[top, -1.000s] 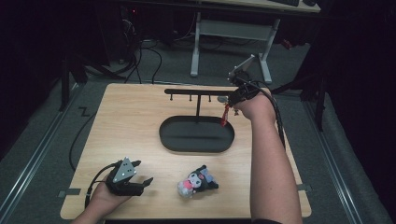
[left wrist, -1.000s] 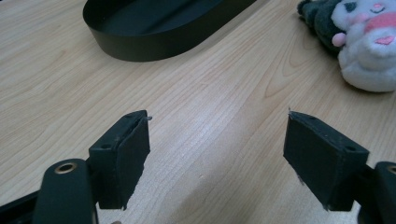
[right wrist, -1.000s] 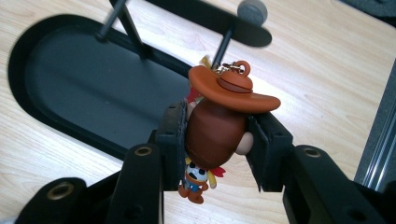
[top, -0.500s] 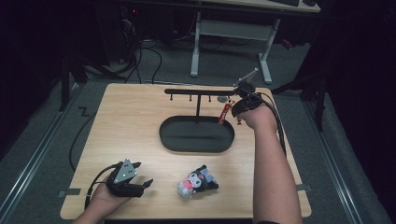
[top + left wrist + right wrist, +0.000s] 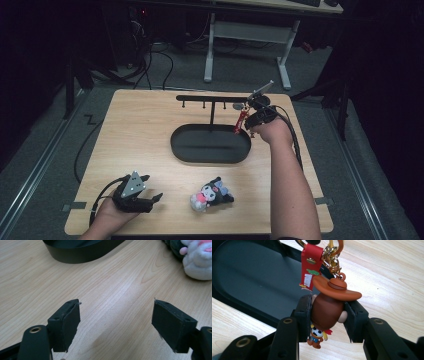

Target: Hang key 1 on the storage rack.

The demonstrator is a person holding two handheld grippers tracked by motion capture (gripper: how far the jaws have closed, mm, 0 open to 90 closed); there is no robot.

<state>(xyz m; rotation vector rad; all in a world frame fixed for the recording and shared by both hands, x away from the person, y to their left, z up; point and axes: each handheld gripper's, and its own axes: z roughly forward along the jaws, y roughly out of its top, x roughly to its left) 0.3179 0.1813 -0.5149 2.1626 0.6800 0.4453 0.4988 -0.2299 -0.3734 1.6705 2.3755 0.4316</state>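
Right gripper (image 5: 327,315) clamps the keychain (image 5: 328,312) by its head, at the rack's (image 5: 210,98) right end

We judge it light, rubbery, swinging on its ring; left gripper (image 5: 116,322) rests open on the surface (image 5: 140,130)

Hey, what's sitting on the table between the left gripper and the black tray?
Nothing: in the left gripper view, bare wood runs from the open left gripper to the black tray. The plush toy lies off to the side.
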